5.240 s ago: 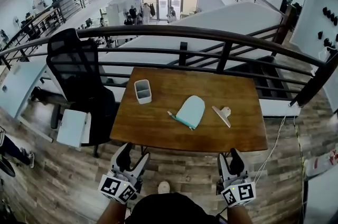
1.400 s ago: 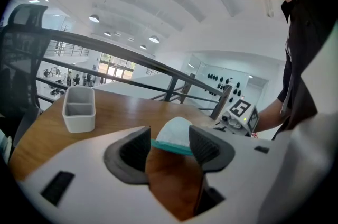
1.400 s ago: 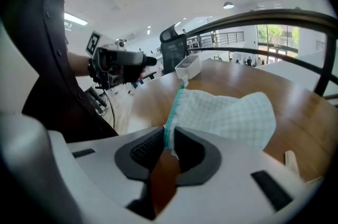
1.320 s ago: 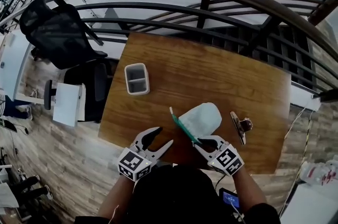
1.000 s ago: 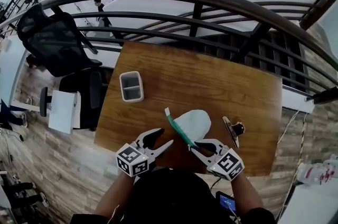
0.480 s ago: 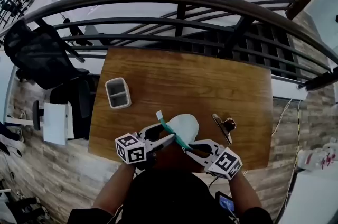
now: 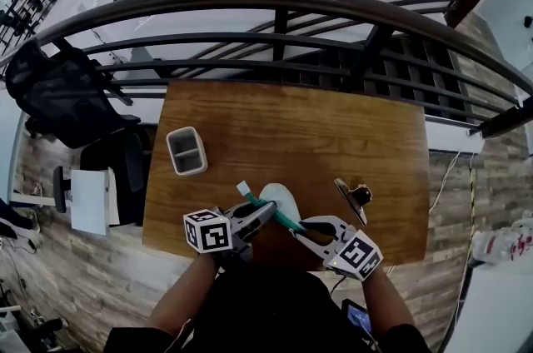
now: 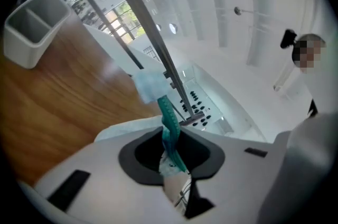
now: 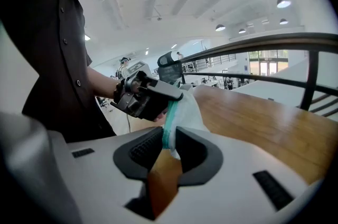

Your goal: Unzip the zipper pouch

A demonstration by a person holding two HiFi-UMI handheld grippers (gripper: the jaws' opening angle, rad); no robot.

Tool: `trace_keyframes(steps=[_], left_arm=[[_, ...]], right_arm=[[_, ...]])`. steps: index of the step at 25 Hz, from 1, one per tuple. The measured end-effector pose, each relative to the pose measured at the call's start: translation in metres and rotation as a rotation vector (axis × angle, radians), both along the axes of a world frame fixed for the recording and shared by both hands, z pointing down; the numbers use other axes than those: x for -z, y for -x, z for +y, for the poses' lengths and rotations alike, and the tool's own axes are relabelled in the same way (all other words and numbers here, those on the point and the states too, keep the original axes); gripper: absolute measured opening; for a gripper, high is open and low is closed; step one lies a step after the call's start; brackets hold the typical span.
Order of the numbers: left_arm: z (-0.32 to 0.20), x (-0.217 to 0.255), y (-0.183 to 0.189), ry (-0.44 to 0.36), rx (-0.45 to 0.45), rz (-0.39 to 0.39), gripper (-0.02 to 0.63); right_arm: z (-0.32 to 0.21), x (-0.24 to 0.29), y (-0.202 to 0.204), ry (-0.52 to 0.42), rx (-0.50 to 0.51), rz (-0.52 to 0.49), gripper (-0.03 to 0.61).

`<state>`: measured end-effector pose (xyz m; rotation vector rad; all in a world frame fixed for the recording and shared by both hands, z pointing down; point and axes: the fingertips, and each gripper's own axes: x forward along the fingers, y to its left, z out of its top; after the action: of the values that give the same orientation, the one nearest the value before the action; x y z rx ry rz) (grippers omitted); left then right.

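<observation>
The pale mint zipper pouch is held on edge just above the table's near side, its teal zipper turned up. My left gripper comes in from the left. Its jaws have just been closing and now pinch the teal zipper, which runs up out of the left gripper to a pale end tab. My right gripper is shut on the pouch's near end. The right gripper view shows the right gripper clamping the pouch, with the left gripper just beyond.
A white two-compartment holder stands on the wooden table to the left. A metal clip with a dark knob lies right of the pouch. A dark railing runs behind the table. A black chair is at far left.
My left gripper moved right onto the pouch's zipper edge and closed on it. The pouch now stands more on edge. The right gripper kept its hold.
</observation>
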<state>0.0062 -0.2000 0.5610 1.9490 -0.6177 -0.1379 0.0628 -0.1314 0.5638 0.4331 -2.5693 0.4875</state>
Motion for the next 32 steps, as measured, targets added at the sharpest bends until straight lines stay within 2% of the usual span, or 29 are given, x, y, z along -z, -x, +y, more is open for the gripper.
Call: trace_keyframes(steps=[2,4,6,14,21,27,32], left_arm=[[-0.004,0.000,0.008,0.061,0.042,0.009,0.069],[-0.008,-0.004,0.016,0.068,0.063,-0.039,0.069],[-0.013,-0.006,0.022,0.059,0.076,-0.077,0.069],[-0.035,-0.008,0.034,0.091,0.149,-0.069,0.069],[-0.043,-0.009,0.042,0.140,0.184,-0.039,0.069],[-0.042,-0.008,0.045,0.157,0.195,-0.030,0.071],[-0.039,-0.005,0.051,0.133,0.205,-0.026,0.074]], right_arm=[[-0.008,0.005,-0.001,-0.035,-0.038,-0.017,0.099],[-0.014,0.006,-0.004,-0.062,-0.068,-0.019,0.166],[-0.016,0.002,-0.009,-0.082,-0.087,0.000,0.197],[-0.031,-0.035,-0.007,-0.155,-0.155,0.075,0.214],[-0.051,-0.049,0.020,-0.216,-0.137,0.093,0.218],[-0.062,-0.041,0.034,-0.268,-0.096,0.086,0.169],[-0.058,-0.035,0.043,-0.284,-0.063,0.087,0.060]])
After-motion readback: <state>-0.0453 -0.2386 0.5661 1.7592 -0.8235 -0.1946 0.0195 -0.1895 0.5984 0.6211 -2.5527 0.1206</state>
